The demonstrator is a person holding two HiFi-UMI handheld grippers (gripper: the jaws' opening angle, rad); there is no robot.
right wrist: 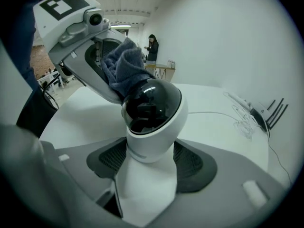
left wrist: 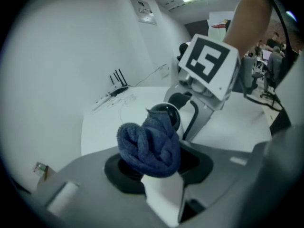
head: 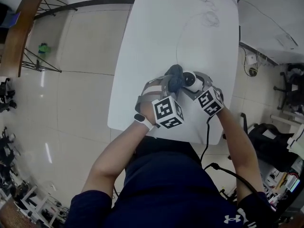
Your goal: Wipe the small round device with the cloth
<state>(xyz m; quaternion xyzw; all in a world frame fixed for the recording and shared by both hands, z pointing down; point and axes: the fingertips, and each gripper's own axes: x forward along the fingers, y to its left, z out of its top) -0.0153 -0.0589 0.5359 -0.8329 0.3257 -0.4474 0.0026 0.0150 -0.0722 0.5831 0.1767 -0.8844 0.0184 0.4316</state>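
Now the left hand-held gripper (head: 172,85) has its jaws closed on a bunched dark blue cloth (left wrist: 149,146), which bulges out in front of them. The right hand-held gripper (right wrist: 151,163) stands rather wide, and its pads (right wrist: 194,163) clamp the white lower body of the small round device (right wrist: 152,110). The device is over the white worktop (head: 156,42), near the edge close to the person. Its axis runs along the right jaws: the base is toward that gripper, and the glossy black dome points away from it, toward the left gripper. The cloth touches the top of the dome.
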